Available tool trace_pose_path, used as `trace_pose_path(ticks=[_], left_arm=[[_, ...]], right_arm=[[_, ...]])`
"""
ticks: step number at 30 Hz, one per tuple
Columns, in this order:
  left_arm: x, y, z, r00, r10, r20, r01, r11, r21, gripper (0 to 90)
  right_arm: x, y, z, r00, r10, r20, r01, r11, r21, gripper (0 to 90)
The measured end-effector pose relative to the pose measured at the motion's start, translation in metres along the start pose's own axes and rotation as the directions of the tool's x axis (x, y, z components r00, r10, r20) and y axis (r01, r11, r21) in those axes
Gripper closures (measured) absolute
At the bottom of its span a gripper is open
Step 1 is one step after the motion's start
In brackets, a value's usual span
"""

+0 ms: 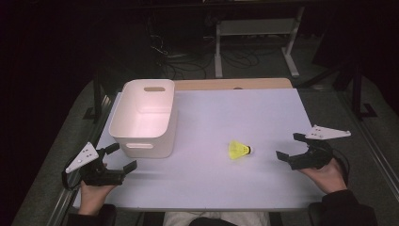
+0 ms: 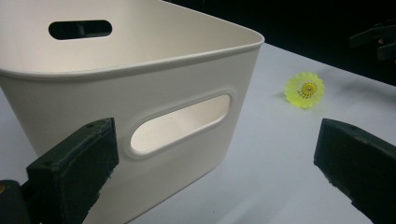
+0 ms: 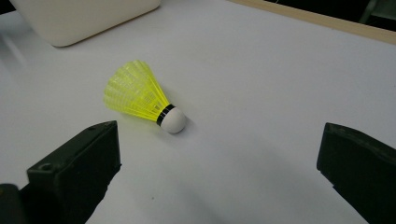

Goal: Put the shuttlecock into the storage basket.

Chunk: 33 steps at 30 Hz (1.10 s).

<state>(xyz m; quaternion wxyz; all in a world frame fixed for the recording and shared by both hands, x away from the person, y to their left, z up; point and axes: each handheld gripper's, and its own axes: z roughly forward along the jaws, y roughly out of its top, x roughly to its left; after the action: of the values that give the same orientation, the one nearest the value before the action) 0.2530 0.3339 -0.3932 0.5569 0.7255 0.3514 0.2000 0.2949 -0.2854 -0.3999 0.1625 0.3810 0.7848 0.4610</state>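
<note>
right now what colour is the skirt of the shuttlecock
Bright yellow, above a black band and white cork tip; the shuttlecock shows best in the right gripper view.

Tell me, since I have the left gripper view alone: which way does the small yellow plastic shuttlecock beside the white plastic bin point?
Observer: The yellow plastic shuttlecock lies on its side; the right gripper view shows its white rounded cork tip toward the right gripper.
Operator: Is that gripper open?
Observer: Yes, its jaws stand wide apart, short of the shuttlecock and not touching it.
Operator: Anything inside the white plastic bin?
Observer: The high view looks down into it and shows nothing inside.
</note>
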Motion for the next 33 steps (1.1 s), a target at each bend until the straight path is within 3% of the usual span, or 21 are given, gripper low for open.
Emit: trace_pose_path(ticks=[33], left_arm=[[0.000, 0.000, 0.000, 1.0000, 0.000, -0.001, 0.000, 1.0000, -0.002, 0.0]], right_arm=[[-0.002, 0.030, 0.005, 0.9980, -0.046, -0.043, 0.048, 0.998, 0.046, 0.0]])
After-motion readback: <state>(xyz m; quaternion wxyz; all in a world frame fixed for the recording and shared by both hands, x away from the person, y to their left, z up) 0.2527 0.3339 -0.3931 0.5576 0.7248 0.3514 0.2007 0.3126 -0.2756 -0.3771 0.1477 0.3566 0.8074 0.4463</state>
